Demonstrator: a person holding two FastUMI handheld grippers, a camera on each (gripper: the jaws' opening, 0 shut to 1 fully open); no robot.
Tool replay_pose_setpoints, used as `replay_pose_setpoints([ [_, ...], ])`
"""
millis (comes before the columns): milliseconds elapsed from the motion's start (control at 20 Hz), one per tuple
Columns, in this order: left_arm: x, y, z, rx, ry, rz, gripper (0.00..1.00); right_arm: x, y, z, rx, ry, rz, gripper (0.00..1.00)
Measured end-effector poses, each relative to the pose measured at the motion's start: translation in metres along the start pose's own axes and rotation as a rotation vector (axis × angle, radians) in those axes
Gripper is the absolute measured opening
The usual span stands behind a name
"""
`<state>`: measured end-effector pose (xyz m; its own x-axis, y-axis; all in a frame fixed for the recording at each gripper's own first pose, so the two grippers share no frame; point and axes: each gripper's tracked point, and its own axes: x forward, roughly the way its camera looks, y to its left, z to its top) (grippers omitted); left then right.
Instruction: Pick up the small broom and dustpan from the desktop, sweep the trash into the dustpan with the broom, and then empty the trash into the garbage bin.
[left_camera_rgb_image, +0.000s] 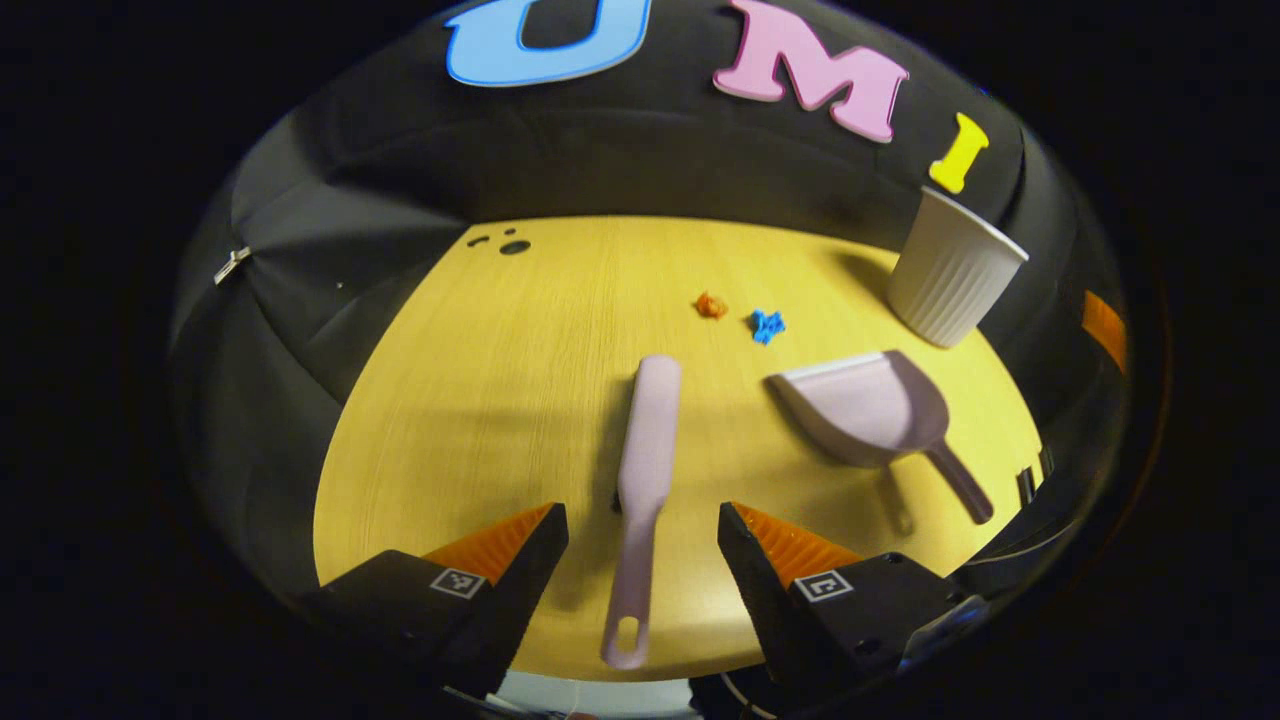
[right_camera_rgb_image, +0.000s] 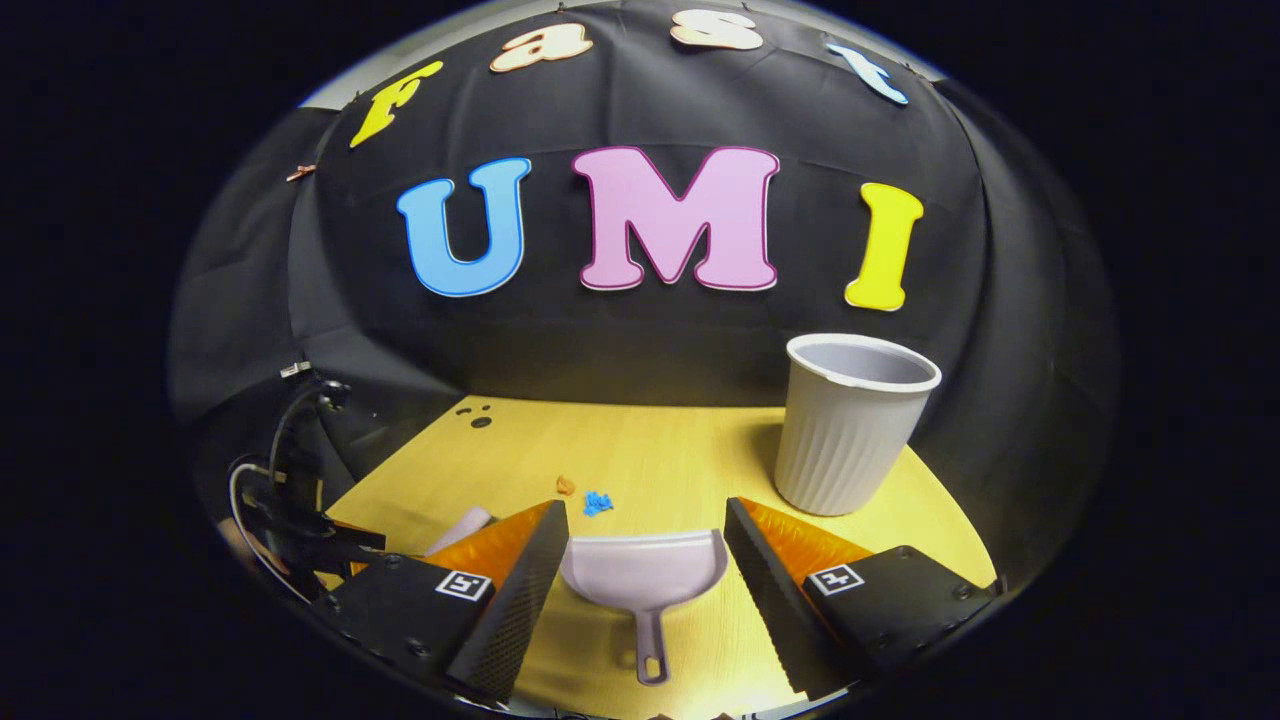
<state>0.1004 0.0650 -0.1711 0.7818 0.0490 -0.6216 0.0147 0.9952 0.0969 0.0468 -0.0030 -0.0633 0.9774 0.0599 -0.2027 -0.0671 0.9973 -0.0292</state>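
Note:
A pale lilac small broom (left_camera_rgb_image: 645, 470) lies flat on the yellow wooden desktop (left_camera_rgb_image: 520, 390), its handle pointing at me between the fingers of my open left gripper (left_camera_rgb_image: 642, 530), which touches nothing. To its right rests the matching dustpan (left_camera_rgb_image: 868, 408), handle toward the near right edge. In the right gripper view the dustpan (right_camera_rgb_image: 643, 572) lies between the fingers of my open right gripper (right_camera_rgb_image: 645, 530), untouched. Two scraps of trash, one orange (left_camera_rgb_image: 710, 305) and one blue (left_camera_rgb_image: 767, 325), lie beyond broom and dustpan; they also show as orange trash (right_camera_rgb_image: 565, 485) and blue trash (right_camera_rgb_image: 598, 503).
A ribbed white garbage bin (right_camera_rgb_image: 848, 425) stands upright at the far right of the desktop, seen tilted as bin (left_camera_rgb_image: 950, 270) in the left gripper view. The other gripper with its cables (right_camera_rgb_image: 290, 500) shows at the left. Small dark holes (left_camera_rgb_image: 505, 243) mark the far left corner.

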Motion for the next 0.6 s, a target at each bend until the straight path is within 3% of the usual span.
replay_pose_setpoints([
  [350,0.058,0.003,-0.011,0.069,0.206,-0.014,0.95,-0.014,-0.042,-0.015,0.053,0.027,-0.119,0.98],
  [600,0.081,0.000,-0.019,0.088,0.272,-0.024,0.85,-0.020,-0.062,-0.022,0.115,0.038,-0.189,0.98],
])
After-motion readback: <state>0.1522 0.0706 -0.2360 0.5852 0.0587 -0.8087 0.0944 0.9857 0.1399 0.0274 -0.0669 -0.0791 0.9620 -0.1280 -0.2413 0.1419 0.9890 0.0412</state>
